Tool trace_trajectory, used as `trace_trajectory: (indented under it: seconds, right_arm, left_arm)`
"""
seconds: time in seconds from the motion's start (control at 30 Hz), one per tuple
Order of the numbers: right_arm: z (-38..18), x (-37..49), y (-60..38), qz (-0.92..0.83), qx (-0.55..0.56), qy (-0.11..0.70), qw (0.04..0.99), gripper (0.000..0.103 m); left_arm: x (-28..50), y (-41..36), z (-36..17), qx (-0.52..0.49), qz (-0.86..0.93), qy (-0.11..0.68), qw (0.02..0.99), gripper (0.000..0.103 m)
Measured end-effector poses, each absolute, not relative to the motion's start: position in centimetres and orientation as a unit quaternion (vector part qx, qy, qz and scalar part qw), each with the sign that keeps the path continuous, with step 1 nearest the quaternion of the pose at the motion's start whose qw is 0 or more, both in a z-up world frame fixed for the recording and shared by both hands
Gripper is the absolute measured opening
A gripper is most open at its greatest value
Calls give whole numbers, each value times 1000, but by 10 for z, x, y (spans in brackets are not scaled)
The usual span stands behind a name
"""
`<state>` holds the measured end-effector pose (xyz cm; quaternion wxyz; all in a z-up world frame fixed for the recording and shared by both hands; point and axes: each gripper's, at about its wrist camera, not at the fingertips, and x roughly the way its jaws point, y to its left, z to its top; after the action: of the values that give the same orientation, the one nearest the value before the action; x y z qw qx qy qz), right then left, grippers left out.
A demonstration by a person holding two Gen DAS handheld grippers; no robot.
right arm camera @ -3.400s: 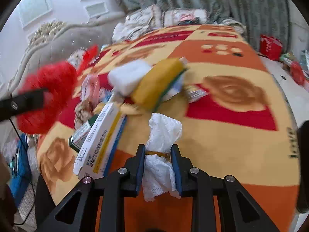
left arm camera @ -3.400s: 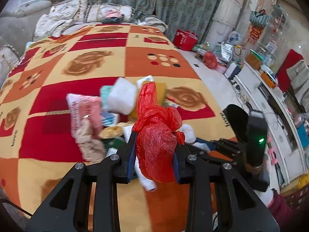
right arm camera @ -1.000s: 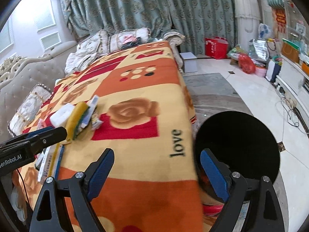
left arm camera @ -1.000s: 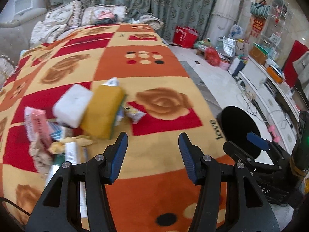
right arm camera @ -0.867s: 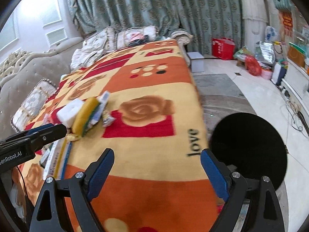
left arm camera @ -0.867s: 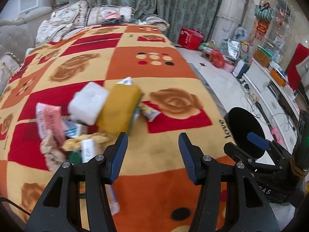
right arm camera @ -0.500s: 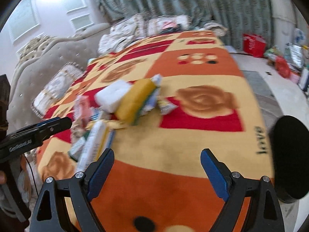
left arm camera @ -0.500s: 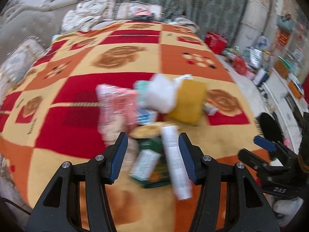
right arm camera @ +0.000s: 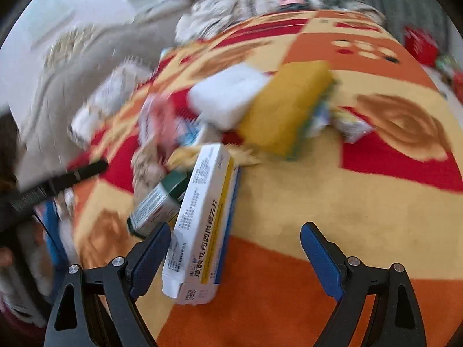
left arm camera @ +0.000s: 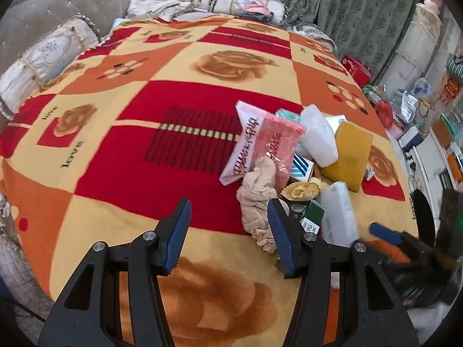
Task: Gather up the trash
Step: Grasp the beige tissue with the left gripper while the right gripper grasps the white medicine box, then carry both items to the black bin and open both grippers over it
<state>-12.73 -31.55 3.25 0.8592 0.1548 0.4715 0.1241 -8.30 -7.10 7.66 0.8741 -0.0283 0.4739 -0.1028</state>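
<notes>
- Bed-wide fleece blanket in red, orange and yellow squares with rose prints [left arm camera: 179,150]: carries all the trash, heaped in one cluster right of centre in the left wrist view.
- Yellow rectangular sponge block [right arm camera: 285,107]: far side of heap, leaning against white foam block [right arm camera: 228,98].
- Long white-and-yellow cardboard medicine box with blue edge [right arm camera: 202,222]: nearest item to right gripper [right arm camera: 233,257]. Long axis runs roughly along the finger direction, near end between the fingers but hard against the left-hand pad, far end tilted up-right into the heap.
- Pink-and-white plastic snack wrappers [left arm camera: 260,144]: left edge of heap, flat on blanket.
- Crumpled beige tissue wad [left arm camera: 259,199]: just beside the right-hand pad of left gripper [left arm camera: 230,234], outside the gap, not between the pads.
- Small green-and-white carton [right arm camera: 156,205]: touching the long box, on its left.
- Right gripper: spread wide, empty. Closer of the two to a graspable item; likely small shift left to centre on the box, closing across its short width.
- Left gripper: moderately spread, empty, over bare blanket; heap lies ahead and to its right.
- Right view motion-blurred; contact with box not confirmable.
</notes>
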Motion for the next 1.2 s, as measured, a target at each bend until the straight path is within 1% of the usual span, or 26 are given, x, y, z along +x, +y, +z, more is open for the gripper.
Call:
trace_trajectory:
  seconds: [0.13, 0.27, 0.33, 0.37, 0.4, 0.5, 0.57, 0.6, 0.63, 0.67, 0.7, 0.77, 0.97, 1.1, 1.2]
  right_arm:
    - [42, -135, -349, 72, 138, 466, 871, 89]
    - [49, -140, -356, 80, 146, 455, 875, 89]
    - [51, -141, -348, 90, 133, 449, 879, 89]
    - [51, -141, -342, 95, 124, 448, 880, 89]
    - [50, -140, -334, 102, 112, 447, 882, 89]
    - [47, -141, -315, 112, 80, 445, 885, 89]
    - [42, -139, -301, 115, 53, 442, 888, 85]
    - [38, -135, -295, 116, 43, 442, 888, 75]
    - [32, -132, -288, 117, 33, 447, 886, 63]
    - [27, -128, -284, 120, 28, 454, 882, 57]
    - [21, -125, -281, 124, 24, 460, 879, 48]
    - [20, -126, -279, 121, 8, 448, 886, 46]
    - [40, -140, -309, 112, 50, 436, 892, 42]
    - [53, -154, -328, 97, 60, 424, 899, 42]
    - [55, -159, -336, 89, 57, 429, 897, 42]
  left_arm:
    - [-71, -81, 62, -31, -116, 487, 865, 53]
    - [-63, -92, 51, -40, -134, 486, 863, 53]
    - [-57, -94, 44, -53, -144, 491, 858, 51]
    - [-54, -94, 40, -59, -147, 496, 854, 48]
    - [-53, -95, 37, -64, -152, 501, 850, 34]
    - [-55, -93, 38, -65, -160, 501, 848, 28]
    - [-61, -90, 47, -61, -169, 494, 851, 27]
    - [-64, -87, 51, -61, -171, 490, 853, 27]
    - [-66, -83, 57, -61, -172, 485, 855, 27]
    - [-68, -80, 62, -62, -172, 481, 858, 27]
    - [-71, -76, 67, -64, -172, 476, 860, 27]
    - [-75, -70, 78, -69, -176, 469, 863, 27]
    - [-88, -78, 99, -62, -192, 448, 871, 27]
    - [-93, -100, 104, -53, -209, 443, 870, 27]
    - [-97, -116, 104, -47, -221, 445, 867, 27]
